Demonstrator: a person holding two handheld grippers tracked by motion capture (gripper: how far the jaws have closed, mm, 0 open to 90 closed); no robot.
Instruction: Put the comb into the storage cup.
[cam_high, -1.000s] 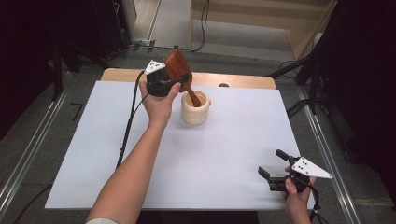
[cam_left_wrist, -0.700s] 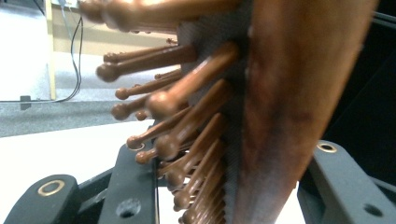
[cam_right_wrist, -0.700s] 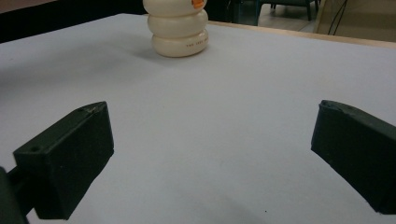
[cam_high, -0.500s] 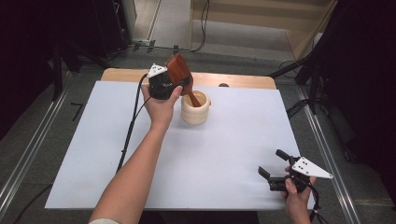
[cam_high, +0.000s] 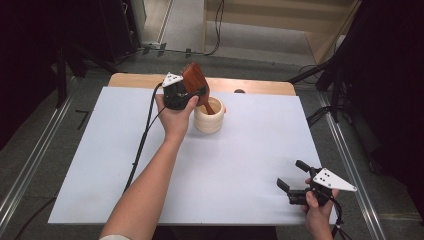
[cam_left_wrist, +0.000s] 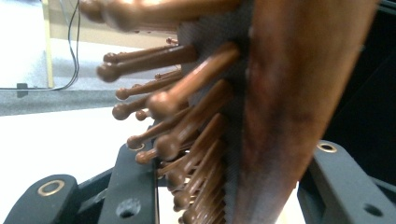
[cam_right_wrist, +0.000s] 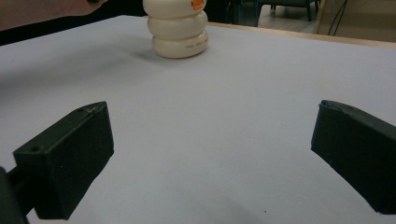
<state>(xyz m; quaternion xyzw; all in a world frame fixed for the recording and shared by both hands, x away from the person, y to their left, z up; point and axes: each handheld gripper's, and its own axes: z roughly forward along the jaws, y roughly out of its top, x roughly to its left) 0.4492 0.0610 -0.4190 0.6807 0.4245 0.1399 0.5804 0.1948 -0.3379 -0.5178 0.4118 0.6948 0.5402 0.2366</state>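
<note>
Presently catalogued, from the held thing outward:

Hairbrush (cam_high: 194, 79): dark reddish wood, paddle head up and tilted, handle slanting down into the cup. In the left gripper view its pins, each ending in a small ball, stand out to the left from a dark pad, with the wooden back to the right; the high view gives no such detail. Held by the head, probably so that the handle can go in first.

Cup (cam_high: 209, 116): cream, ribbed in stacked rings, standing upright on the table toward the far edge. The brush handle is inside its mouth; whether it touches the bottom cannot be told. The right gripper view adds an orange mark and a line of small print on the side, both unseen from above.

Left gripper (cam_high: 186, 93): raised just beside the cup, jaws closed on the brush head, one on each side of it.

Right gripper (cam_high: 293, 178): low at the near right corner of the table, well apart from the cup, jaws wide and holding nothing. Apparently idle, kept clear of the work.

Table (cam_high: 250, 150): covered by a white sheet; a strip of bare wood shows along the far edge.
</note>
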